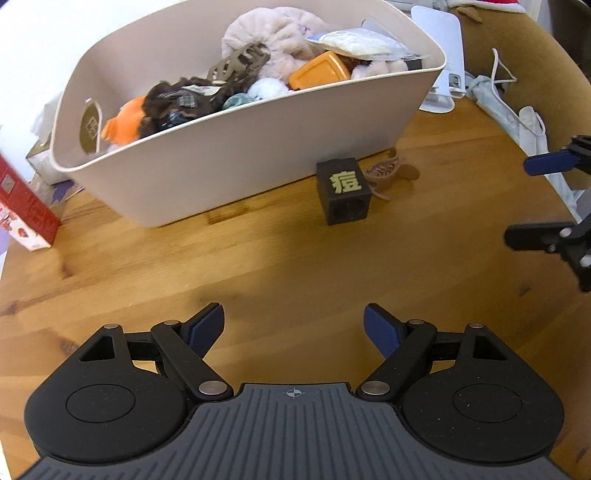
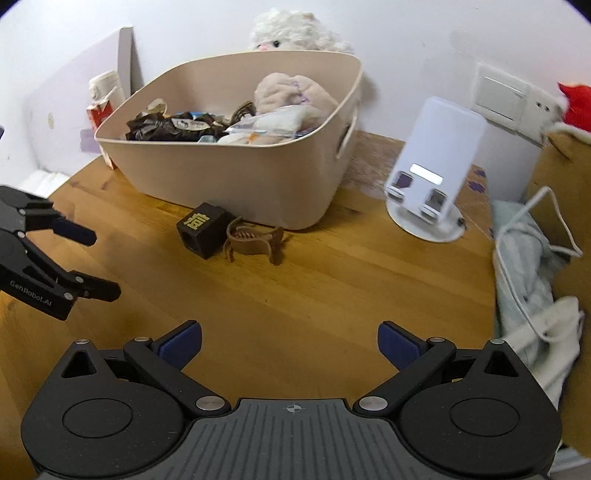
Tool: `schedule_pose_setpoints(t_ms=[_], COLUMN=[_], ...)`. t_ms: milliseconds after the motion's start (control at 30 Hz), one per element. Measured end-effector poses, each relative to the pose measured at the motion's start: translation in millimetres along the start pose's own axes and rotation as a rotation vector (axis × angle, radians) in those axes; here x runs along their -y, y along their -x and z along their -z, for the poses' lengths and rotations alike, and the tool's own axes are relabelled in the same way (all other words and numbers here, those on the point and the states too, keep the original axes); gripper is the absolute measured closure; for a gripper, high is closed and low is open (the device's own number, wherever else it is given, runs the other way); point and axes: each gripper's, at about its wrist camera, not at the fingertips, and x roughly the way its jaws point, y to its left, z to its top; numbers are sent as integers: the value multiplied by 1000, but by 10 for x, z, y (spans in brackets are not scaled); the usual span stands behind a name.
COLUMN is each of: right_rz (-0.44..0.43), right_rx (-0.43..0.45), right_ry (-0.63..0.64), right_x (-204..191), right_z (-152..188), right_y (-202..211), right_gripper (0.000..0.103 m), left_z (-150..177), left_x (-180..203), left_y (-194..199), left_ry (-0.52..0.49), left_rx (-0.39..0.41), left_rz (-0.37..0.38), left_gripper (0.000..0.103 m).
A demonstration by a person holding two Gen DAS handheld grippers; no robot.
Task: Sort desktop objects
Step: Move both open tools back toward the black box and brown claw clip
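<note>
A beige storage bin (image 1: 229, 162) (image 2: 236, 177) stands on the wooden table, filled with plush toys, hair clips, packets and an orange box. In front of it lie a small black cube (image 1: 343, 190) (image 2: 205, 229) with a gold character and a brown hair claw clip (image 1: 388, 175) (image 2: 255, 242), side by side. My left gripper (image 1: 294, 325) (image 2: 101, 264) is open and empty, well short of the cube. My right gripper (image 2: 290, 341) (image 1: 517, 201) is open too, with nothing between its fingers, hovering over bare wood in front of the clip.
A red carton (image 1: 22, 210) stands left of the bin. A white phone stand (image 2: 432, 173) sits to the bin's right. Pale cloth with a white cord (image 2: 532, 258) is heaped at the table's right edge. A white plush toy (image 2: 295, 29) peeks from behind the bin.
</note>
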Motion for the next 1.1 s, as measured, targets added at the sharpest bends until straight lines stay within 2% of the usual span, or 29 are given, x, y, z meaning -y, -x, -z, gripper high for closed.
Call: schedule_pose_setpoints(t_ms=[200,467,667,1100], right_rz=[-20,31,40,33], right_rx=[11,48,74,118], right_ry=[36,149,208,184], right_x=[-5,-131,-173,-187], right_z=[-25,-98,-145,-225], right_y=[-193,-387,-508,-775], right_gripper=[0,0,0,0], left_z=[-94,-238,-364,-603], left_x=[21,110,138,211], left_y=[-30,-170,-265,-370], left_ry=[56,86,146,187], left_rx=[68,79,65,108], left_rz=[23,25,51,-5], left_gripper=[19,19,19,19])
